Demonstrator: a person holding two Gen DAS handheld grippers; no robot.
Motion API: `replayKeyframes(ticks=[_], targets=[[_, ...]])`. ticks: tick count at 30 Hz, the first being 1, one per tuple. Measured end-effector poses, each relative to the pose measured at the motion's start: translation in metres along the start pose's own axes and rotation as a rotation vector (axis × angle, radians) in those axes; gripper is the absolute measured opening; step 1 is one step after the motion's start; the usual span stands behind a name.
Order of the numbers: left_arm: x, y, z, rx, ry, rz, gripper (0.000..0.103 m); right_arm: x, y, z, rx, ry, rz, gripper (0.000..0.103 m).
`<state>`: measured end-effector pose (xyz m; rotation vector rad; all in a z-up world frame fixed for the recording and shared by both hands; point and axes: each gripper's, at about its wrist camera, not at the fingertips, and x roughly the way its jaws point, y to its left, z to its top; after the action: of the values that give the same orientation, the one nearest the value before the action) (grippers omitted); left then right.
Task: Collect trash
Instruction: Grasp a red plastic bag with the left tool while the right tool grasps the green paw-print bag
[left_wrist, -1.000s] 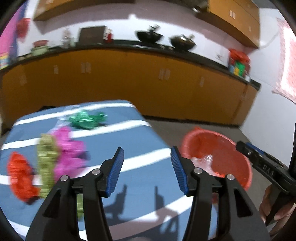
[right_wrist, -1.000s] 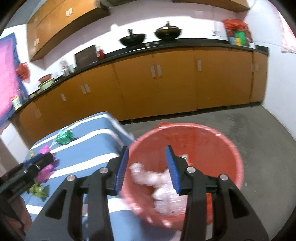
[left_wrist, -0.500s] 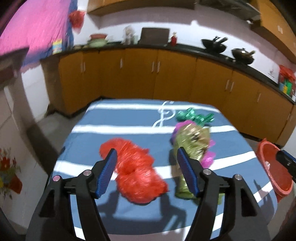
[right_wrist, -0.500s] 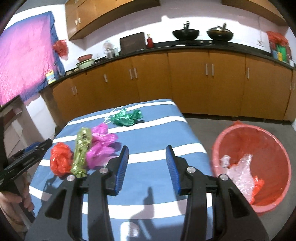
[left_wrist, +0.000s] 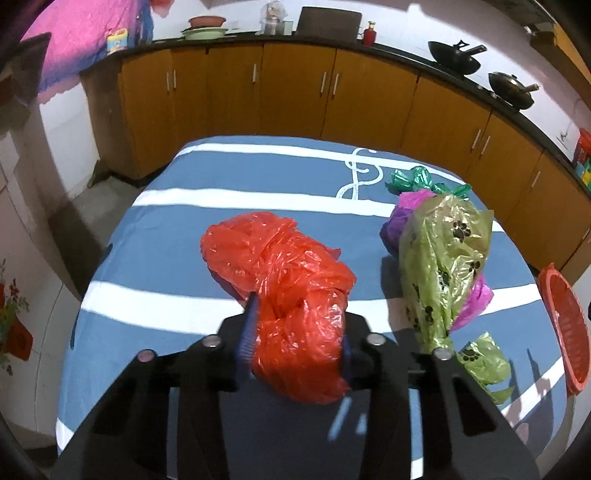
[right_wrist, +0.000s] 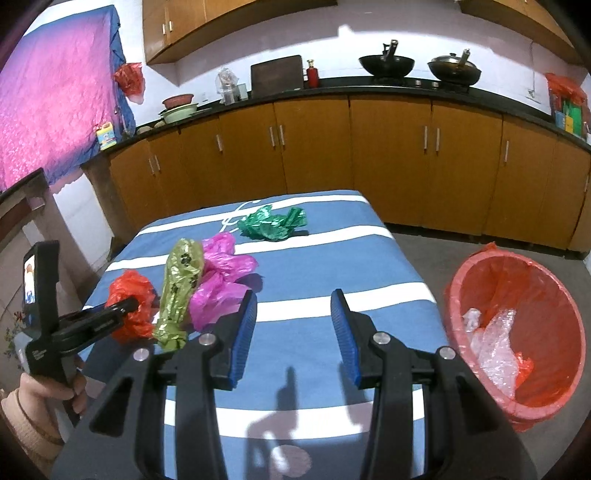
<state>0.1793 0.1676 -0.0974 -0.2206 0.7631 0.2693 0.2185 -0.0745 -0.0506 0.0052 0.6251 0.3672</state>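
Observation:
A crumpled red plastic bag (left_wrist: 284, 288) lies on the blue striped table (left_wrist: 229, 177). My left gripper (left_wrist: 297, 332) has its jaws around the bag's near end and pressed against it; it also shows in the right wrist view (right_wrist: 125, 306). A green paw-print bag (left_wrist: 443, 258), a magenta bag (right_wrist: 221, 273) and a dark green foil wrapper (right_wrist: 273, 223) lie to the right. The red bin (right_wrist: 517, 332) stands on the floor right of the table. My right gripper (right_wrist: 291, 328) is open and empty above the table.
Orange kitchen cabinets (right_wrist: 388, 155) with a black counter run behind the table. Woks (right_wrist: 388, 64) sit on the counter. A pink cloth (right_wrist: 48, 110) hangs at the left. The bin holds clear plastic (right_wrist: 495, 343).
My left gripper swung left from the bin side, came down over the red bag and closed on it. My right gripper turned from the bin to face the table.

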Motion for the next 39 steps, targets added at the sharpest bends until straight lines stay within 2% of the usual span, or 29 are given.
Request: replayKeyframes(ticks=[4, 12, 18, 24, 30, 34, 39], targets=[[0.000, 0.007, 0.004, 0.030, -0.016, -0.001, 0.023, 0.008, 0.017, -0.002, -0.021, 0.013, 0.030, 0.042], [-0.017, 0.042, 0.023, 0.017, -0.098, 0.049, 0.023, 0.026, 0.061, -0.004, -0.067, 0.053, 0.137, 0.040], [-0.029, 0.067, 0.031, -0.016, -0.133, 0.087, 0.023, 0.043, 0.103, -0.016, -0.130, 0.102, 0.207, 0.032], [-0.036, 0.092, 0.033, -0.045, -0.143, 0.116, 0.023, 0.064, 0.125, -0.030, -0.173, 0.151, 0.185, 0.031], [-0.035, 0.103, 0.032, -0.058, -0.142, 0.130, 0.023, 0.079, 0.125, -0.035, -0.191, 0.189, 0.138, 0.031], [-0.033, 0.104, 0.032, -0.059, -0.138, 0.125, 0.023, 0.083, 0.121, -0.036, -0.189, 0.202, 0.136, 0.017], [-0.035, 0.103, 0.032, -0.059, -0.139, 0.118, 0.023, 0.077, 0.119, -0.030, -0.175, 0.182, 0.160, 0.012]])
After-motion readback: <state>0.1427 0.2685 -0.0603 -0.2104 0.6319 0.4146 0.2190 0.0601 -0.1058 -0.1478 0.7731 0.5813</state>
